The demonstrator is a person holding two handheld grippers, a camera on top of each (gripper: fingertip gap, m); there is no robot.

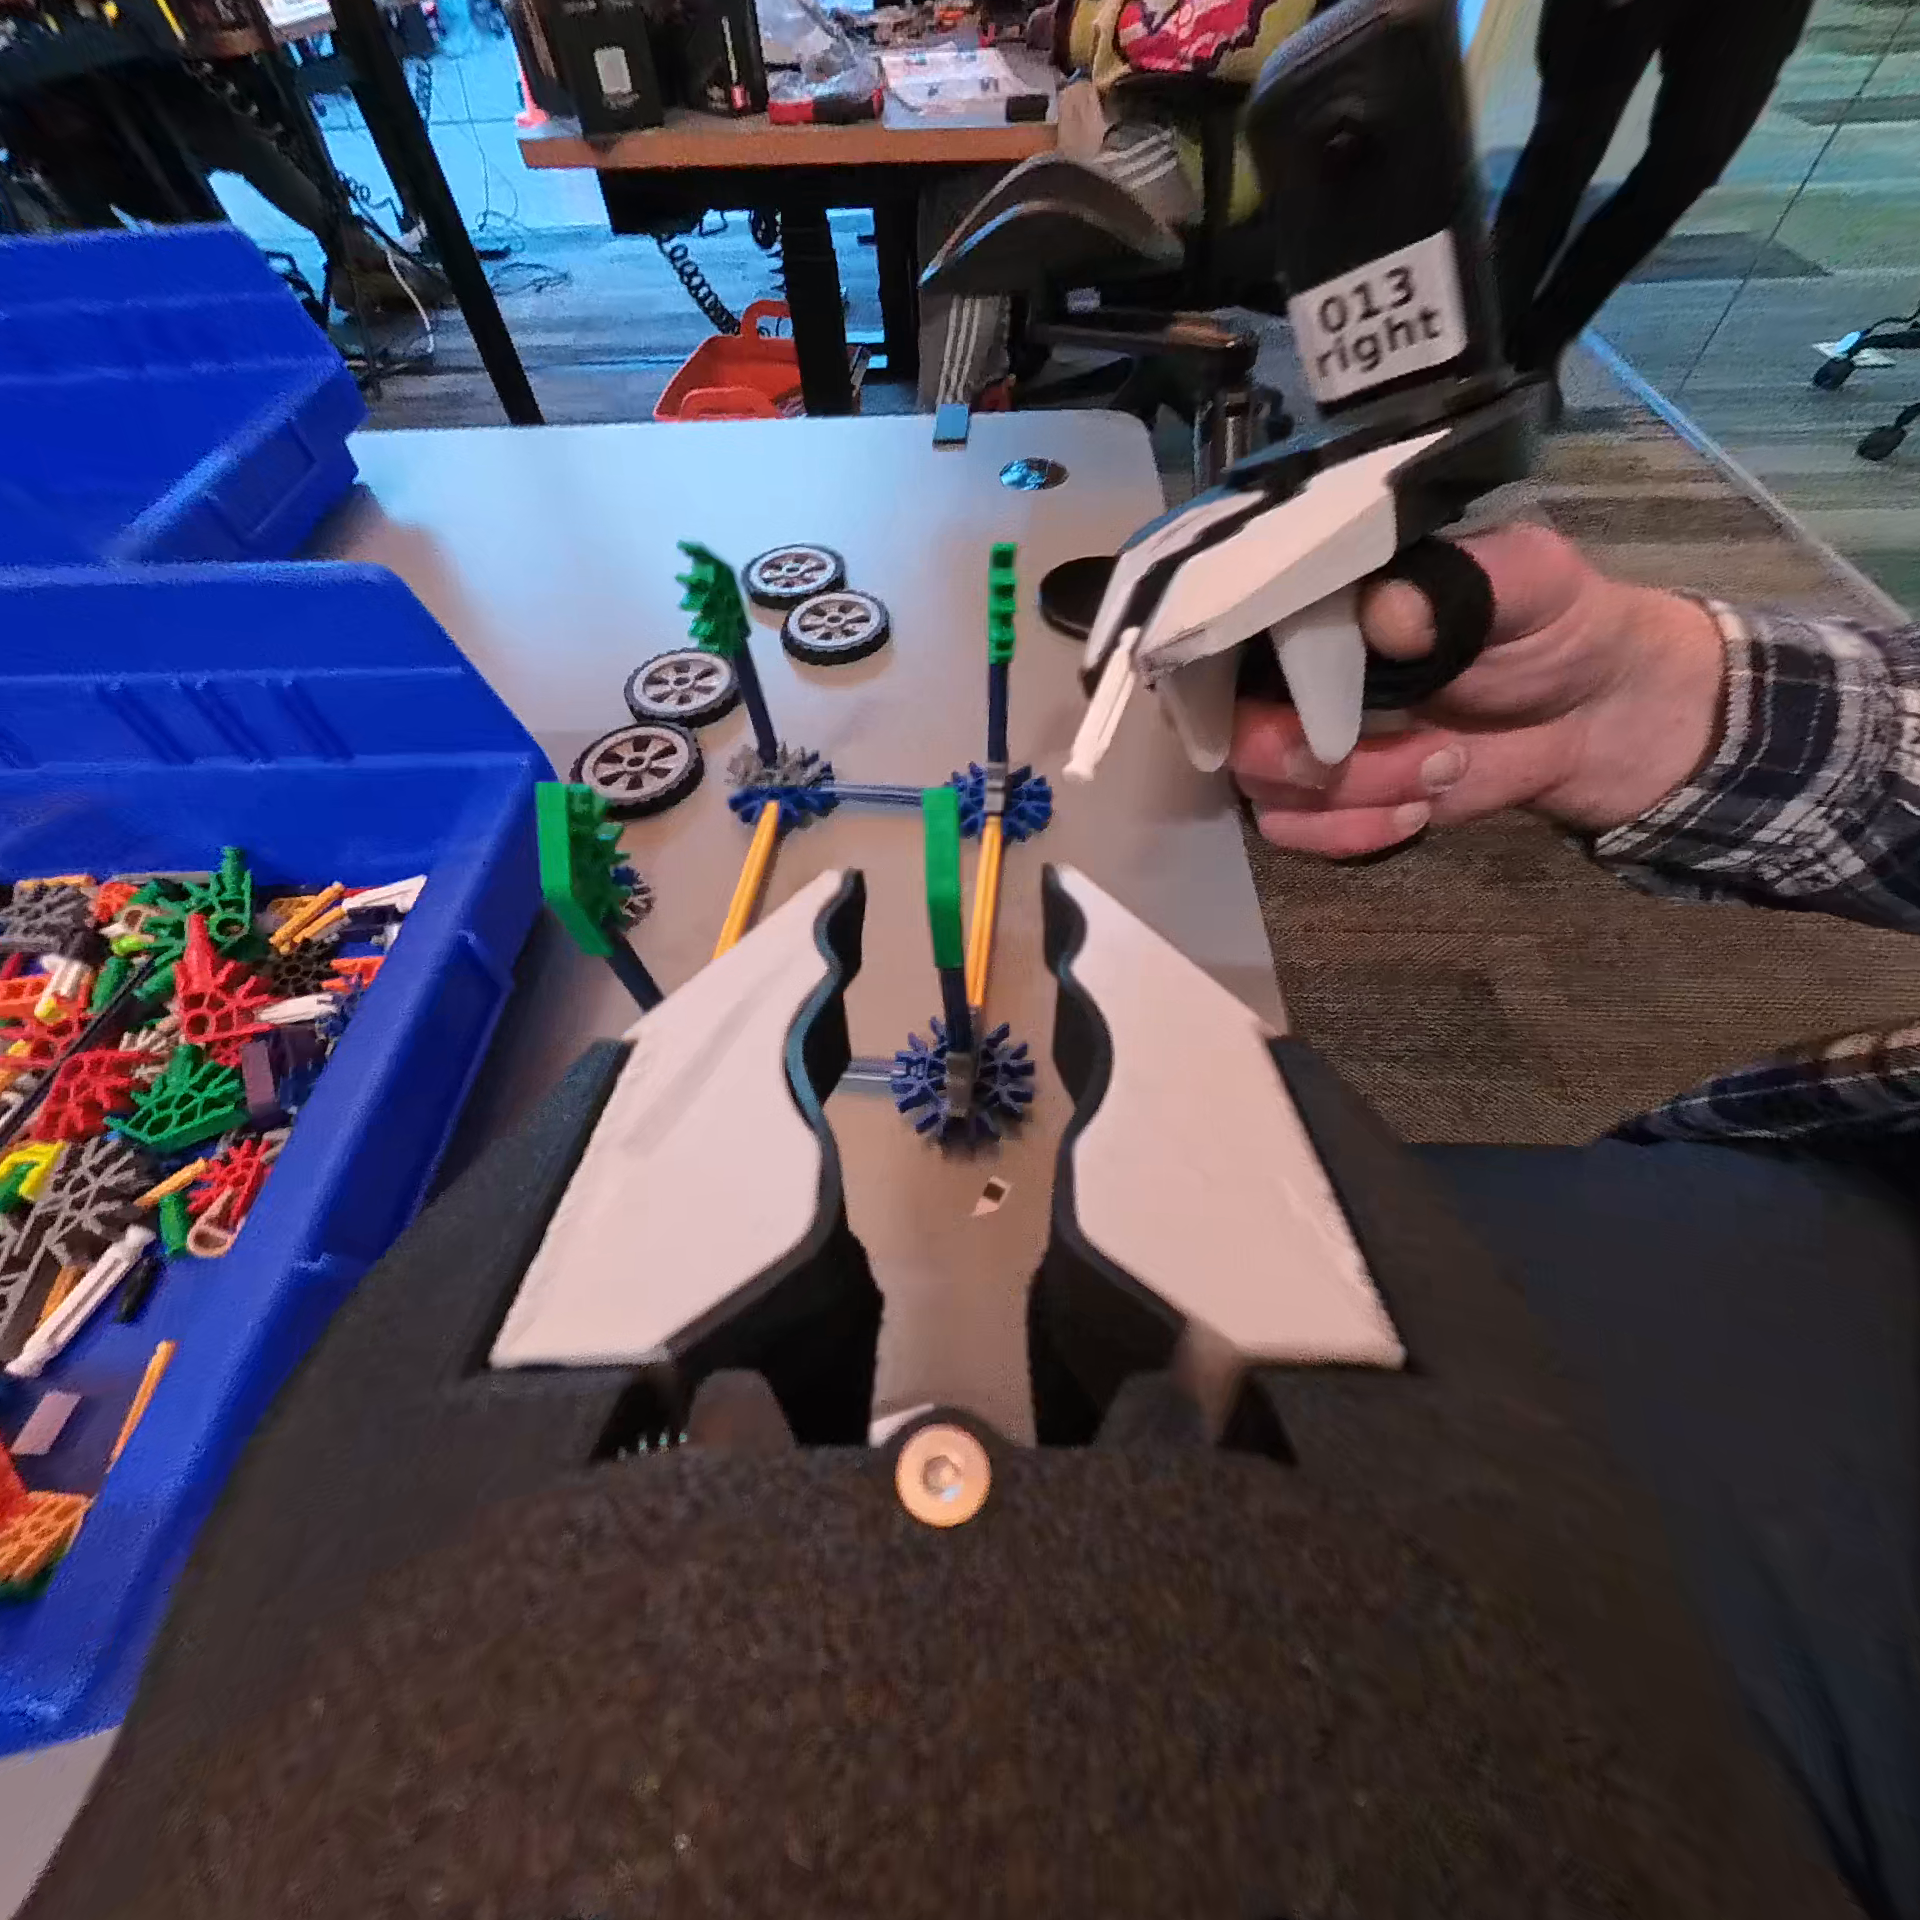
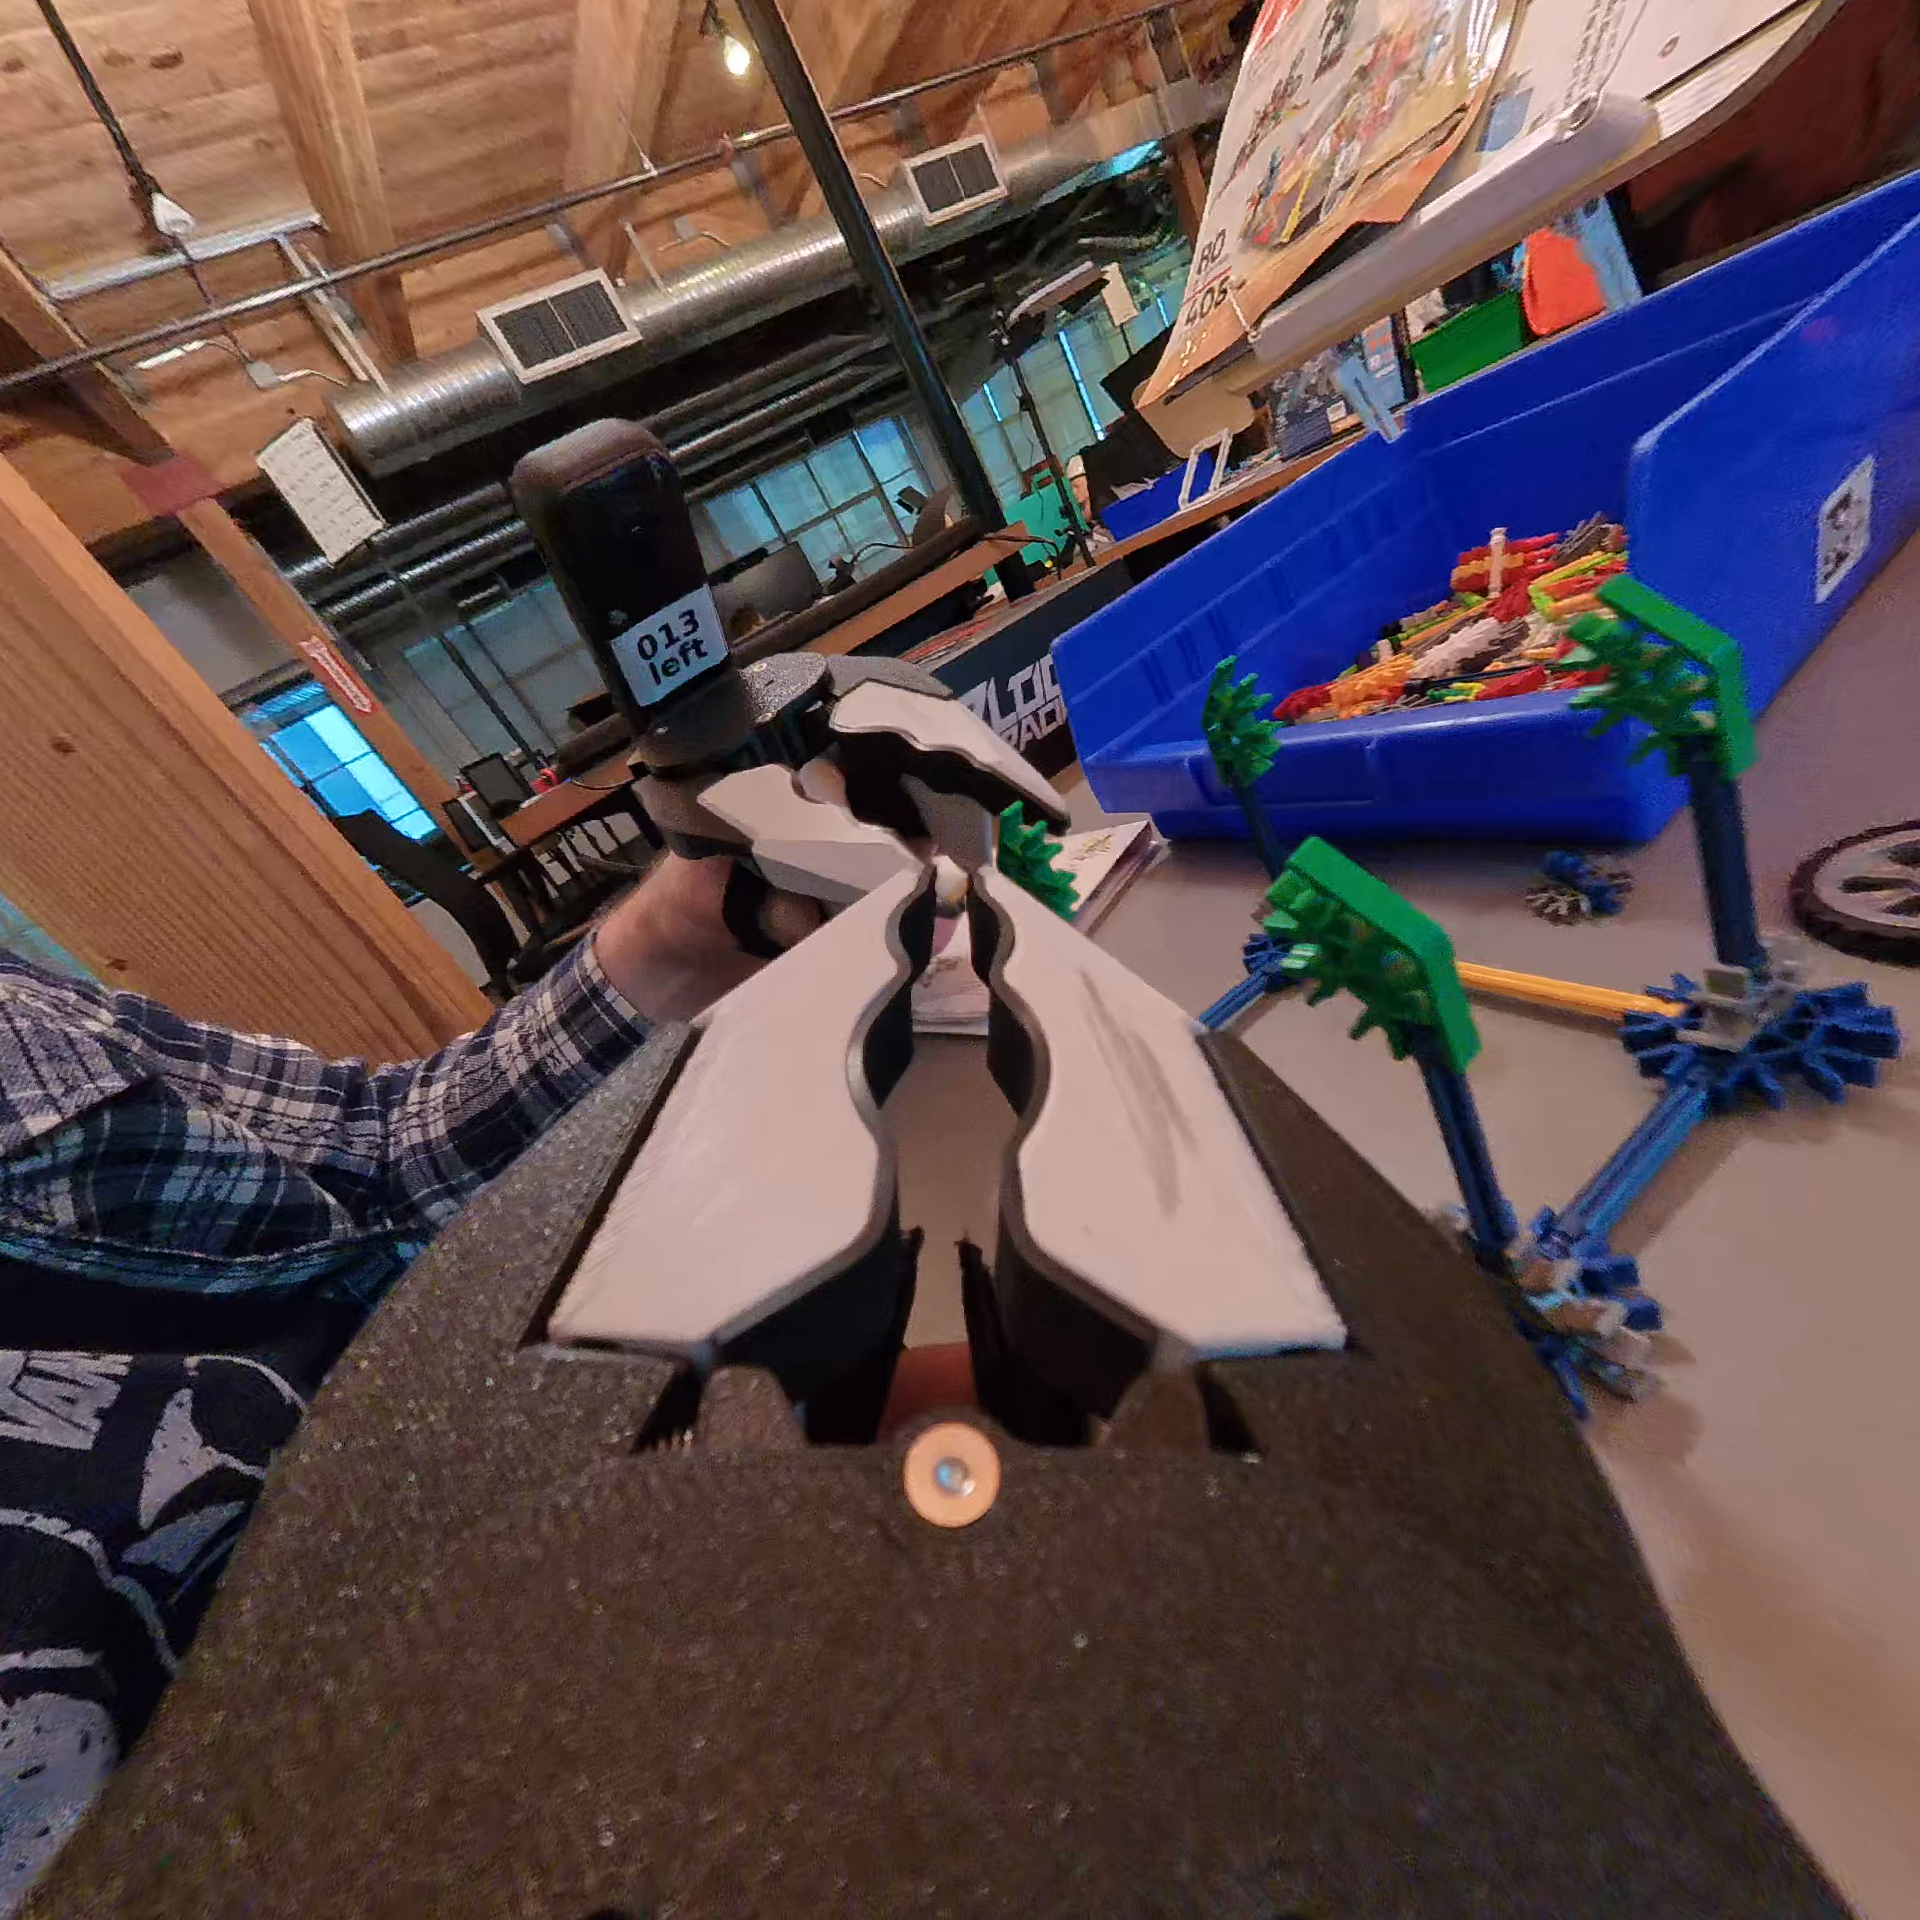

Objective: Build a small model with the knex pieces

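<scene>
The left tongs hang parted and empty over the rod-and-connector frame on the grey worktop, while the right tongs, nearly closed, pinch a small white piece beside the frame, near the blue bin.

white sticker: right gripper handle | white sticker: left gripper handle | both printed

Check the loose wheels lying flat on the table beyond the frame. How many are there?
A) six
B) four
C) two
B: the left wrist view shows four grey-spoked wheels lying flat in a loose row on the table, beside the rod-and-connector frame.
</scene>
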